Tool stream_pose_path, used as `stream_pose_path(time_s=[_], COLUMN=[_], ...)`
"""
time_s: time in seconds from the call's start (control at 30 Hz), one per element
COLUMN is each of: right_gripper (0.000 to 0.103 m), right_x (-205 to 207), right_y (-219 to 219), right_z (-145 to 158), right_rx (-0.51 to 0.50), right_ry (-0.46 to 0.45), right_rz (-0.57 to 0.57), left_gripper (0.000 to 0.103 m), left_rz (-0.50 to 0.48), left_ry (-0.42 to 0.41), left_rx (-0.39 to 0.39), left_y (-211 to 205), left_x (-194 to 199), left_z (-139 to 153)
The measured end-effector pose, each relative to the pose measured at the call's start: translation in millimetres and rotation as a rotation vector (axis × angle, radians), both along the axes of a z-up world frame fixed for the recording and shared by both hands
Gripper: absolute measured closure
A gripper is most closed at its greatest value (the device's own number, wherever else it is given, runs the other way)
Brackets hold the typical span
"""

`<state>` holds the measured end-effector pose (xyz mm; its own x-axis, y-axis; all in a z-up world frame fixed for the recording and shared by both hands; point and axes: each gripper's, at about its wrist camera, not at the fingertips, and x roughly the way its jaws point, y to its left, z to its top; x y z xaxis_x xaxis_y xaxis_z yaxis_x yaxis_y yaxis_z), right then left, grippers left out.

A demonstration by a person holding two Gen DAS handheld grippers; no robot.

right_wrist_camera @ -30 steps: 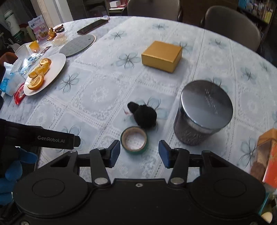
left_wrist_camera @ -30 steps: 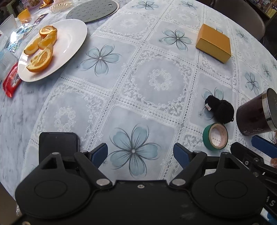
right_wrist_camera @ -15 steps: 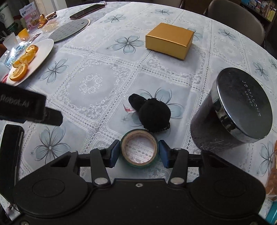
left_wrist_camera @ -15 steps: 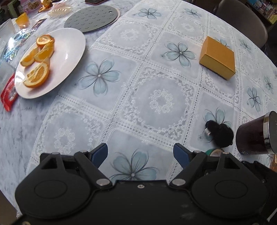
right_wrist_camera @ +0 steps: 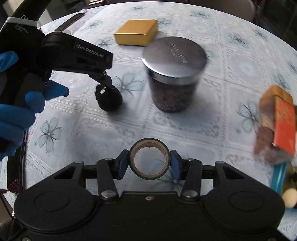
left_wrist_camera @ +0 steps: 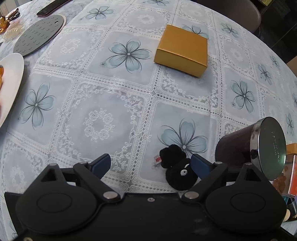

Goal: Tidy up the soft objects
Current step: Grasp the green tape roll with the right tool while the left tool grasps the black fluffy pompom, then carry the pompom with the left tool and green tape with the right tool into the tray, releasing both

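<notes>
A small black plush toy point(left_wrist_camera: 177, 170) with a white stitched eye and a red tag lies on the flowered tablecloth. My left gripper point(left_wrist_camera: 151, 164) is open, and the toy sits between its fingers, close to the right finger point(left_wrist_camera: 199, 165). In the right wrist view the toy point(right_wrist_camera: 109, 99) lies under the left gripper's point(right_wrist_camera: 84, 83) tip. My right gripper point(right_wrist_camera: 149, 161) is shut on a green tape roll point(right_wrist_camera: 149, 159) and holds it above the cloth.
A dark jar with a metal lid point(right_wrist_camera: 174, 74) stands beside the toy, also in the left wrist view point(left_wrist_camera: 250, 150). A gold box point(left_wrist_camera: 182, 50) lies farther back. A white plate point(left_wrist_camera: 10, 83), grey trivet point(left_wrist_camera: 37, 35) and phone point(left_wrist_camera: 51, 8) are left. An orange carton point(right_wrist_camera: 276, 124) stands right.
My left gripper moved right and forward until the black plush toy came between its fingers. My right gripper closed on the green tape roll and lifted it, swinging right.
</notes>
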<state>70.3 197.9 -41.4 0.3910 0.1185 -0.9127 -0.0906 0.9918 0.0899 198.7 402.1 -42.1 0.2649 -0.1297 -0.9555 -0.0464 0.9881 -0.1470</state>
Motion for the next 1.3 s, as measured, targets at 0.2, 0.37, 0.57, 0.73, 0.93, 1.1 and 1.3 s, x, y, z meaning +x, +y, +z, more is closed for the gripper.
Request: stream_pose_path(time_s=[0.2,0.37,0.57,0.73,0.93,1.1,1.3], right_gripper=[0.055,0.055,0.055,0.055,0.055,0.055,0.055], right_x=[-11.4,-15.3,-22.5,-30.1,-36.3,-45.7,-68.4], right_y=[-16.8,-24.5,-32.9,-42.6,-59.5,-84.9,-147.5], right_z=[5.2,10.2,15.1,19.7,25.6,34.9,51.0], right_rx=[0.006,0.009,0.019,0.046,0.083,0.117,0.140], right_ry=[-0.001,-0.022,-0.036,-0.042,-0.064,-0.092,-0.126], right_rz=[-0.044,-0.065,-0.079,-0.078,-0.052,-0.007,-0.021], left_gripper=[0.010,0.011,0.036,0.069,0.069,0.069,0.069], left_rz=[0.007,0.024,0.031,0.050,0.075,0.111,0.072], left_ry=[0.014,0.046,0.032,0.079,0.063,0.050,0.039], left_rx=[0.003,0.027,0.082,-0.001,0.023,0.067,0.090], left_y=[-9.1,-10.9,-18.0,-11.5,-8.4,-16.5,-70.3], left_x=[2.7,7.9,4.9,-6.3,-38.3,-74.5,-125.8], left_z=[-4.0,-16.8,-18.4,-11.0,4.9,26.3,55.8])
